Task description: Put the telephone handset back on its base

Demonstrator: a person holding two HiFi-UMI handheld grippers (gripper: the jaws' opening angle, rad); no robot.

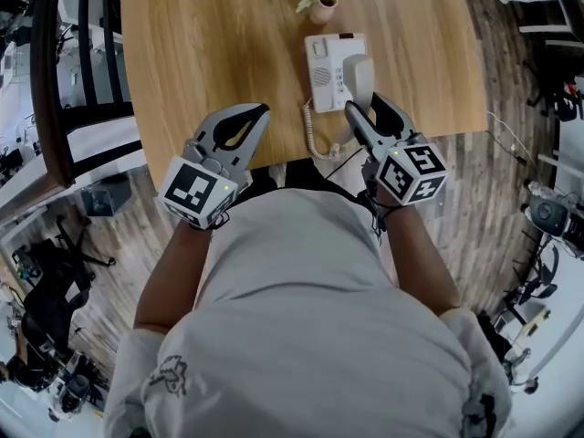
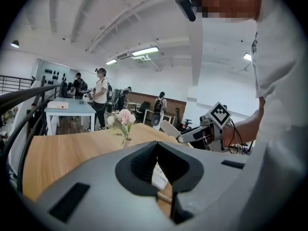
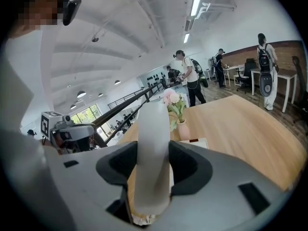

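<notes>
The telephone handset was clamped between the jaws of our right gripper, at the right side of its base on the wooden surface. Its coiled cord hung toward the near edge. A flower vase stood just beyond the base. Our left gripper, left of the base, was closed and empty.
</notes>
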